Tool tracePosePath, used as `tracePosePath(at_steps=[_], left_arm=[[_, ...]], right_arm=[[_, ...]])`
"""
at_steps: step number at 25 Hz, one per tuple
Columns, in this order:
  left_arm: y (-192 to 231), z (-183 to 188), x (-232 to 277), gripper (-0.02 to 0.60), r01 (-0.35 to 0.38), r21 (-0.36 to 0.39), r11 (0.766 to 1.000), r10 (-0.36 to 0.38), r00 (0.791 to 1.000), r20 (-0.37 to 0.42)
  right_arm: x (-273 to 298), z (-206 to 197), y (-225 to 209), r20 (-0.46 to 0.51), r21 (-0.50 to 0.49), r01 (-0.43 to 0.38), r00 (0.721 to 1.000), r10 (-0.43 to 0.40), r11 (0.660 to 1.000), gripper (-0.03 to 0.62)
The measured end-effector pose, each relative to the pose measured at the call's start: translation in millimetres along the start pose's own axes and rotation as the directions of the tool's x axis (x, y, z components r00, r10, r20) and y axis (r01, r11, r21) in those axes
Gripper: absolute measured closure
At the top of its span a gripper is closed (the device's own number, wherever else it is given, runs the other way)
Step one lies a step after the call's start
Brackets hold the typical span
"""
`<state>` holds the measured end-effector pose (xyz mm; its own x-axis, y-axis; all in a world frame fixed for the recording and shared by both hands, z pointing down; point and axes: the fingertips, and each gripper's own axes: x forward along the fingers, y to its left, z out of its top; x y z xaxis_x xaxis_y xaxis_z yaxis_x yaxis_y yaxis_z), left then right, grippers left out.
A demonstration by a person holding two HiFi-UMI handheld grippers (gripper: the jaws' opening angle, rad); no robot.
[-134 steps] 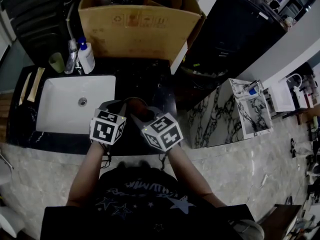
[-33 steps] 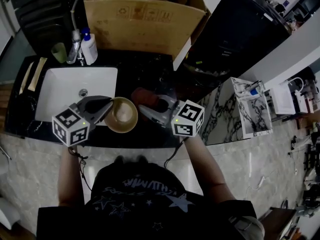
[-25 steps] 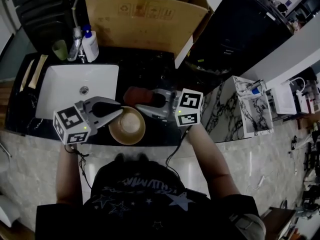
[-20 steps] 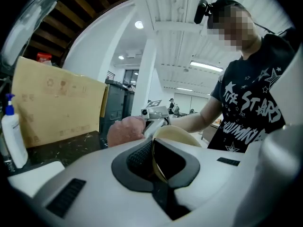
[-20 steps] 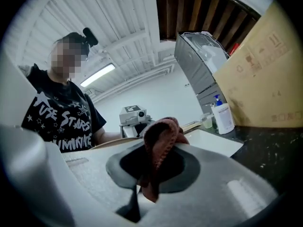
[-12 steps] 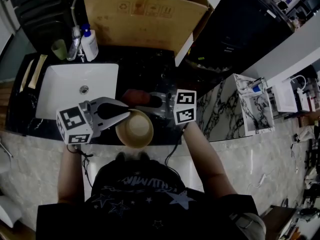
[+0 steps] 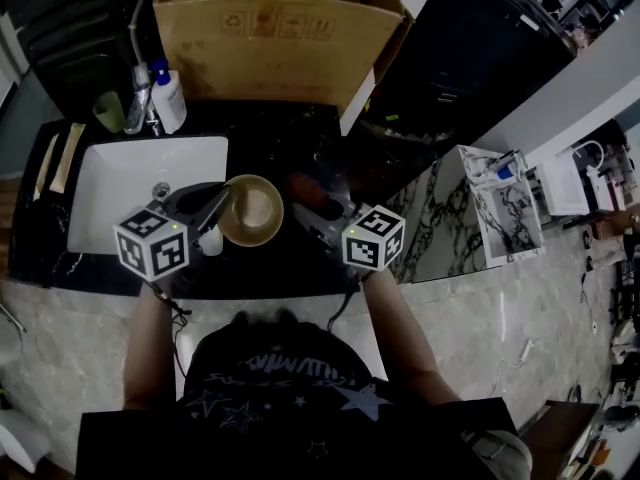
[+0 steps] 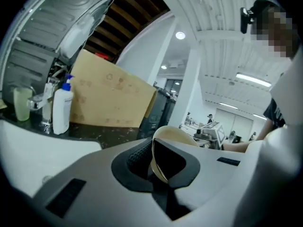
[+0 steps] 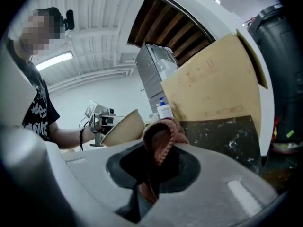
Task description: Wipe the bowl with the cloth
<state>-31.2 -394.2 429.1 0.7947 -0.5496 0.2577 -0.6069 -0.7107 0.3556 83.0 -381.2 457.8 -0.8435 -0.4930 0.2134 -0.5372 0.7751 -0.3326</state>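
Note:
A tan bowl (image 7: 250, 211) is held up over the black counter beside the sink. My left gripper (image 7: 222, 208) is shut on its left rim. In the left gripper view the rim (image 8: 160, 167) is pinched edge-on between the dark pads of my left gripper (image 8: 158, 164). My right gripper (image 7: 312, 208) is shut on a reddish-brown knitted cloth (image 7: 308, 194), just right of the bowl; I cannot tell whether cloth and bowl touch. In the right gripper view the cloth (image 9: 161, 136) bulges out between the jaws of my right gripper (image 9: 154, 164), and the bowl (image 9: 125, 126) shows to its left.
A white sink (image 7: 110, 193) is set into the black counter (image 7: 290, 263) at the left. Behind it stand a faucet (image 7: 143, 103), a soap bottle (image 7: 167, 100) and a green cup (image 7: 107, 113). A big cardboard box (image 7: 270, 33) fills the back. A marble-patterned unit (image 7: 470, 223) is at the right.
The left gripper has carried the bowl away from the counter's front edge, toward the back. The right gripper and cloth, earlier behind the bowl, are now at the bowl's right side.

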Motion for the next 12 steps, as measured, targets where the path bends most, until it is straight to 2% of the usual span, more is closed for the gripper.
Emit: tracePosePath(at_steps=[3, 6, 12], left_arm=[[18.6, -13.3, 13.9, 0.561, -0.089, -0.080, 0.993, 0.085, 0.995, -0.046], [33.5, -25.3, 25.6, 0.562, -0.162, -0.098, 0.982, 0.151, 0.982, -0.110], [54.2, -47.1, 40.6, 0.561, -0.228, -0.135, 0.964, 0.200, 0.961, -0.190]], right_arm=[[-7.6, -12.6, -10.3, -0.026, 0.057, 0.069, 0.997, -0.067, 0.996, 0.545], [-14.0, -20.0, -12.8, -0.026, 0.090, 0.108, 0.994, -0.106, 0.990, 0.545], [-22.7, -27.6, -15.8, -0.027, 0.110, 0.185, 0.983, -0.183, 0.977, 0.545]])
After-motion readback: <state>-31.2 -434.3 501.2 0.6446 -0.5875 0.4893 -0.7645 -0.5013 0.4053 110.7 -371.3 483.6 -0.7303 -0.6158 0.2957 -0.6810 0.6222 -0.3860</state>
